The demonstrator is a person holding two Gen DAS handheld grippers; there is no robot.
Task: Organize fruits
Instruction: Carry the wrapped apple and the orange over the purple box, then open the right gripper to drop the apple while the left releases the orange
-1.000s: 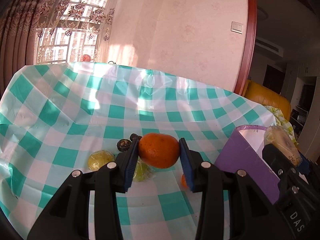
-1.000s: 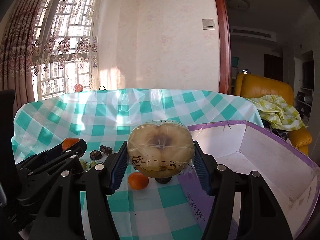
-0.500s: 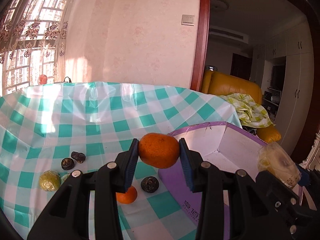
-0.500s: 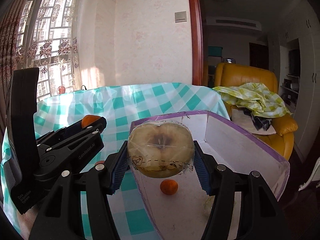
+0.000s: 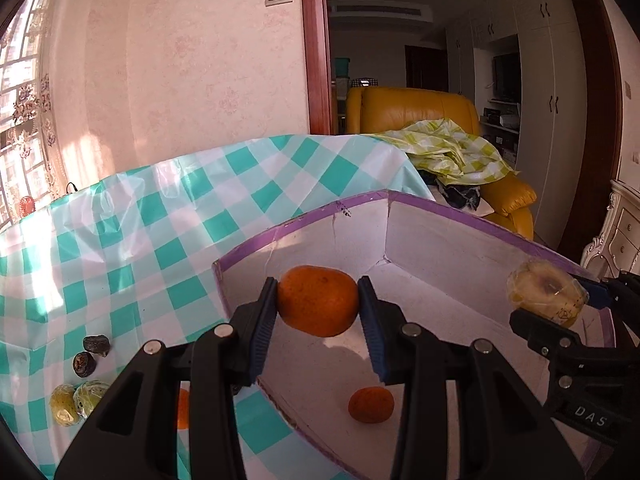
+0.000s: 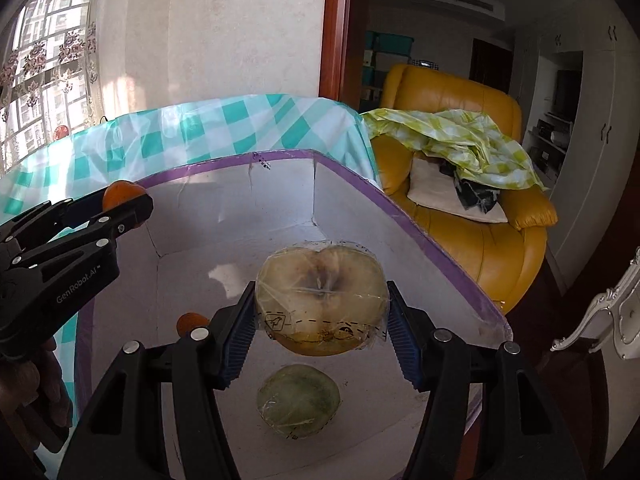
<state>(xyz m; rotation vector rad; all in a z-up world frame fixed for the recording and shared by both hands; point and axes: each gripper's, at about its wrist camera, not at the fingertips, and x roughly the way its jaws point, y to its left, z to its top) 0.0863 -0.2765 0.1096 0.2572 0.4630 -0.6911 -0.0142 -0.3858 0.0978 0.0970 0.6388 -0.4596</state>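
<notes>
My left gripper [image 5: 318,304] is shut on an orange [image 5: 317,301] and holds it above the white, purple-rimmed box [image 5: 460,236]. A smaller orange [image 5: 371,404] lies on the box floor below. My right gripper [image 6: 321,308] is shut on a plastic-wrapped apple half [image 6: 321,298], held over the box [image 6: 404,204]; it shows at the right in the left wrist view [image 5: 546,294]. A wrapped green fruit [image 6: 298,400] lies in the box under it. The left gripper [image 6: 120,208] shows at the box's left wall.
On the checked tablecloth [image 5: 120,240] left of the box lie two dark dates [image 5: 90,354], two wrapped yellow-green fruits [image 5: 76,400] and an orange [image 5: 183,408] partly hidden by my finger. A yellow armchair [image 6: 472,184] with a green cloth stands beyond the table's edge.
Both grippers have swung right from over the tablecloth to above the box, each carrying its fruit. The loose fruits on the cloth now lie off to the left.
</notes>
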